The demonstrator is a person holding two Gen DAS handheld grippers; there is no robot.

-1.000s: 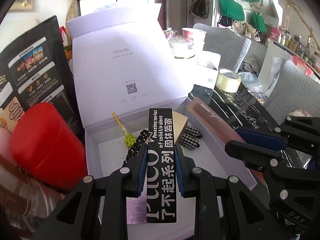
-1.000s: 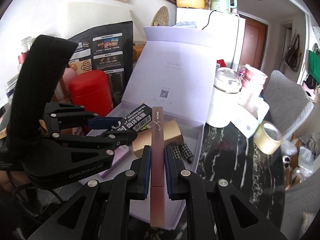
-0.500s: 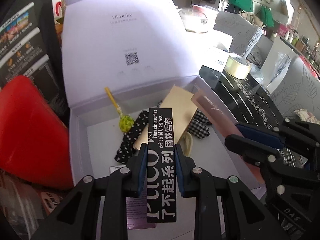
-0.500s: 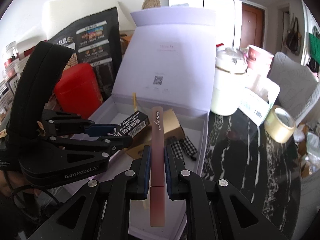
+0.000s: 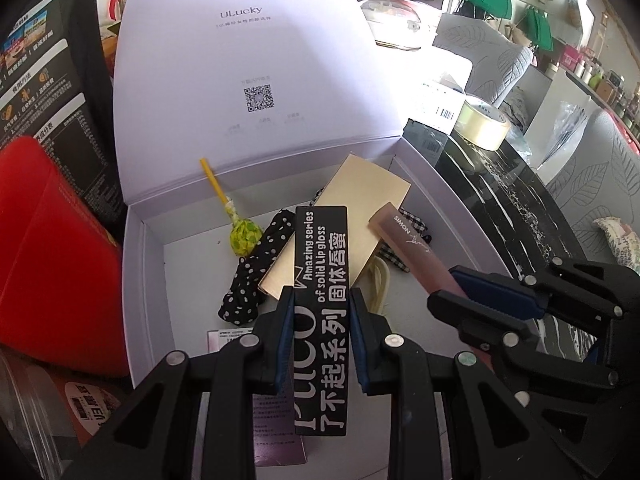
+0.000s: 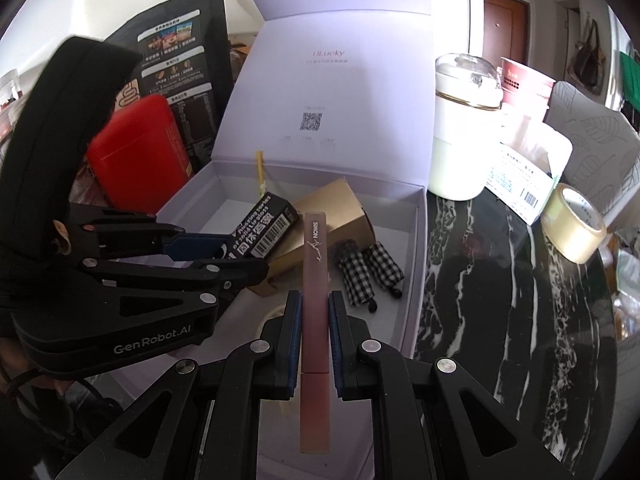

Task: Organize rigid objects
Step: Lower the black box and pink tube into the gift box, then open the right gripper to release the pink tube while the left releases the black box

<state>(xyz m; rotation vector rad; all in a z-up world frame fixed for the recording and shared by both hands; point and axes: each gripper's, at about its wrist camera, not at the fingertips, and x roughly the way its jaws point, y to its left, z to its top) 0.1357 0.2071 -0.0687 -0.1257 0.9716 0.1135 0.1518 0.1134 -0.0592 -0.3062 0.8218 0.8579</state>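
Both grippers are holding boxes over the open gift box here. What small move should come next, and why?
Probably lower the left gripper and set its black lip gloss box on the bare floor of the white gift box near the lollipop. It already hangs over the interior, while the right gripper holds the pink box clear.

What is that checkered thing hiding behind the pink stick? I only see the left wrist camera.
Observer: The right wrist view shows two checkered rolls lying side by side inside the lavender box.
Operator: Does my black box have anything on its end?
Observer: Yes, the black box has a white barcode label there.
Operator: Is the other gripper really holding the pink stick?
Observer: Yes. The right gripper presses both sides of the pink tube, and the tube's darker end pokes out behind the fingers.
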